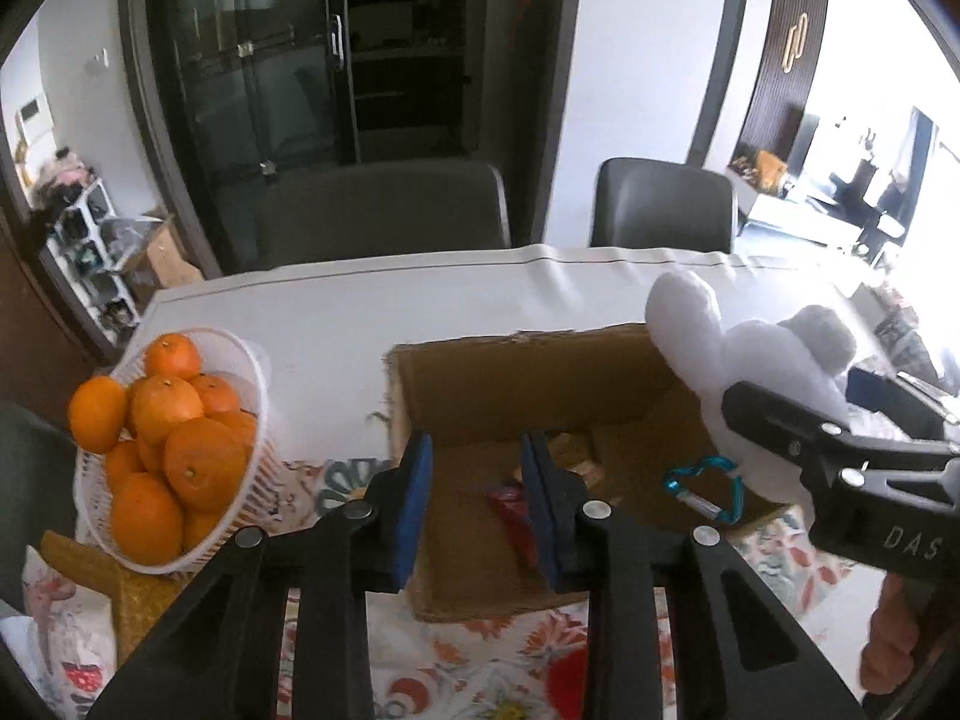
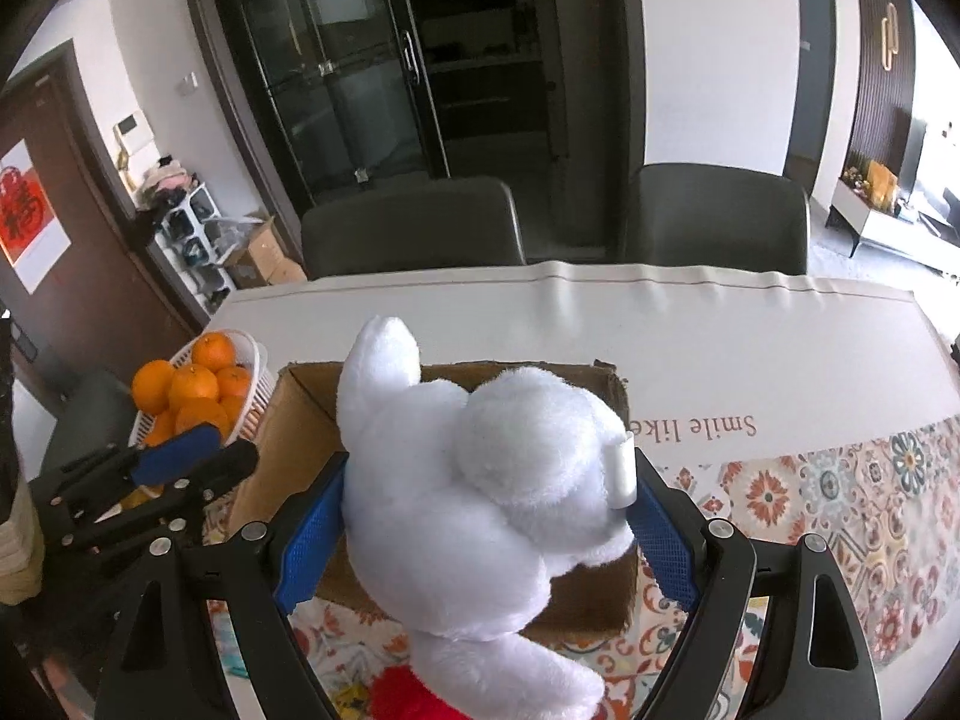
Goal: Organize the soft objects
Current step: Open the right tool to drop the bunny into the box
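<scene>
My right tool (image 2: 486,516) holds the white plush toy animal (image 2: 480,492), its blue pads (image 2: 312,540) pressing the soft body from both sides, jaws spread wide around it. The toy hangs over the open brown cardboard box (image 2: 300,420), which stands on the counter (image 2: 600,324) on a flowered cloth (image 2: 840,510). From my left wrist view the same toy (image 1: 720,354) shows at the box's right wall, with the right tool (image 1: 798,414) gripping it.

My left tool (image 1: 477,516) is drawn in narrow, its blue pads (image 1: 417,510) close together with nothing between them; it is poised above the near edge of the cardboard box (image 1: 510,372). Down in the box lie a blue metal carabiner clip (image 1: 711,489) and something red (image 1: 510,516) that I cannot make out. Left of the box, just beside it, a white slatted plastic basket (image 1: 252,396) is heaped with oranges (image 1: 162,408). Two dark chairs (image 2: 414,228) stand at the far side of the counter.
</scene>
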